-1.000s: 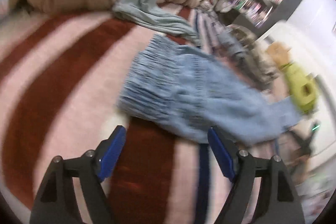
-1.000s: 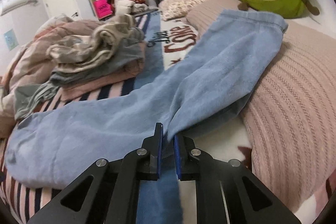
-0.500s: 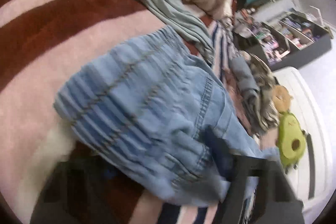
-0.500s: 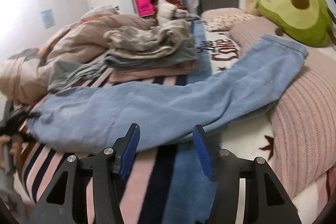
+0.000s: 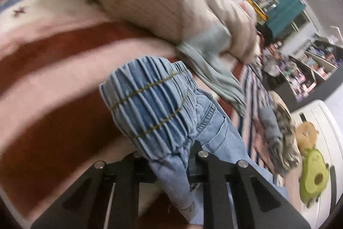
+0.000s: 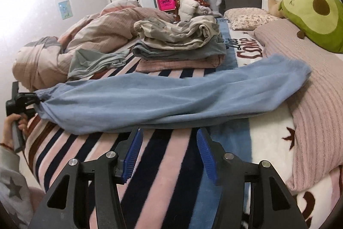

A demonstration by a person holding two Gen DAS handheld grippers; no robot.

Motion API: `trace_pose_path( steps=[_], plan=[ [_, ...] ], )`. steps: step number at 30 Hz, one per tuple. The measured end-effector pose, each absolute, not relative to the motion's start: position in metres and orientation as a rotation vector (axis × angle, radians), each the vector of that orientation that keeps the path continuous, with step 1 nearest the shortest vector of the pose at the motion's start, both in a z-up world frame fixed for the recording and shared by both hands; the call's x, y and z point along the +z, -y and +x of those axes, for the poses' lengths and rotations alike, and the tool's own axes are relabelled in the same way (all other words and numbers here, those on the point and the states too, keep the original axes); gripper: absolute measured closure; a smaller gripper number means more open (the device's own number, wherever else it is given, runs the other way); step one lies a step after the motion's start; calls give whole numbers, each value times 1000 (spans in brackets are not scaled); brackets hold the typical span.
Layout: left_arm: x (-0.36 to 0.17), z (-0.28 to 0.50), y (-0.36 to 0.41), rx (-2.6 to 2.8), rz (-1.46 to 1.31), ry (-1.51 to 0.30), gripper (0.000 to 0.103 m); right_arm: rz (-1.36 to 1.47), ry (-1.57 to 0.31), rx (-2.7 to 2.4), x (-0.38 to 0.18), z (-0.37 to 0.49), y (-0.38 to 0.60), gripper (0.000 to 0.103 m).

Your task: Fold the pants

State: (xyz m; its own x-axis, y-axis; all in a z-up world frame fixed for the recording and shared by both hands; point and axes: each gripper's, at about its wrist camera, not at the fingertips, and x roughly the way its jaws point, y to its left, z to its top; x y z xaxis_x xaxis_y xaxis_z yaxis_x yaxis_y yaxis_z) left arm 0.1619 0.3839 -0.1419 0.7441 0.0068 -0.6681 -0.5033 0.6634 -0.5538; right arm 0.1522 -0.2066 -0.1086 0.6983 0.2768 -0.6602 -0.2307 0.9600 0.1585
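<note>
- Left gripper (image 5: 169,156) is clamping the gathered elastic waistband of the light blue denim pants (image 5: 154,104), jaws closed on the fabric.
- Right gripper (image 6: 168,153) is hovering low over the striped pink-and-navy blanket (image 6: 163,177), jaws wide apart, gripping nothing.
- Right view is showing the pants stretched full-length across the bed, cuff on the pink ribbed pillow (image 6: 317,104).

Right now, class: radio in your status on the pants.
Left tool shut on pants waistband. Right tool open, short of them. Leg end lies on pink pillow.

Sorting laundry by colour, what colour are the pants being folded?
Light blue denim pants, clearest in the right wrist view.
</note>
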Motion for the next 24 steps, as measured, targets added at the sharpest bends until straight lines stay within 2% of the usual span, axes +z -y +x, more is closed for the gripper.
trace_pose_path(
  steps=[4, 8, 16, 24],
  plan=[
    [-127, 138, -413, 458, -743, -640, 89, 54, -763, 305, -111, 150, 197, 55],
    [-107, 136, -396, 411, -640, -608, 89, 66, -765, 335, -112, 149, 185, 55],
    [-50, 167, -289, 111, -389, -532, 90, 65, -746, 377, -107, 153, 168, 55],
    [-71, 223, -168, -228, -222, -652, 90, 51, -751, 382, -107, 158, 166, 55]
  ],
)
